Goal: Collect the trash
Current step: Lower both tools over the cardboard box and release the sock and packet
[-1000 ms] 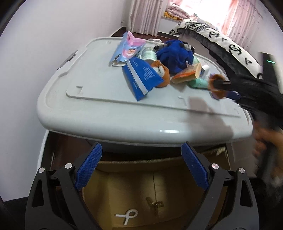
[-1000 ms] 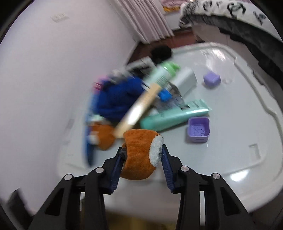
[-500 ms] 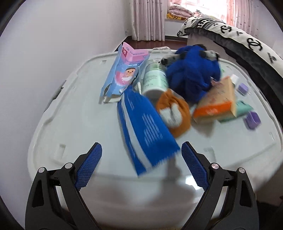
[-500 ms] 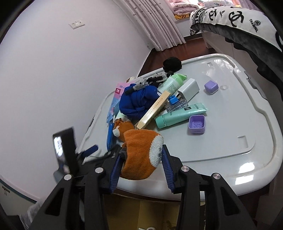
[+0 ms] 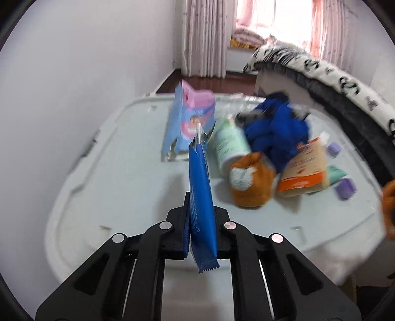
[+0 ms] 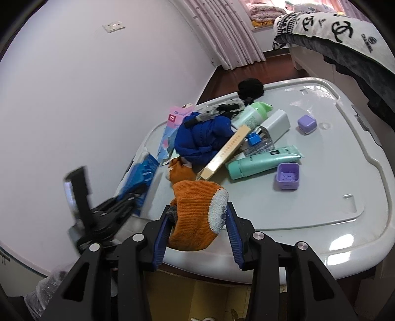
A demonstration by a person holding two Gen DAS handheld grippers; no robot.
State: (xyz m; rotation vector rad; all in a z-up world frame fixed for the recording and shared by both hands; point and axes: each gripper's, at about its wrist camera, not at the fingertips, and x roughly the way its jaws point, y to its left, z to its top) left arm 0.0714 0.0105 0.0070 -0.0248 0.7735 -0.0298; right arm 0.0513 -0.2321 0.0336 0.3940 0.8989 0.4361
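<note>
A bedroom in a home: ahead of the tongs and to their right stands a bed (image 6: 340,47) under a black-and-white patterned throw (image 5: 328,74), pink curtains (image 5: 205,37) hang by a bright window (image 5: 274,22) far ahead, folded bedding (image 6: 264,12) lies beneath it, and a wall socket (image 6: 113,26) sits up to the left

bare lid right, pile left

the worktop (image 6: 345,172) is bare on its right half and near edge; the pile (image 6: 222,138) crowds the left, a wall (image 6: 86,98) closes beyond it, a bed (image 6: 358,49) overhangs far right.
</note>
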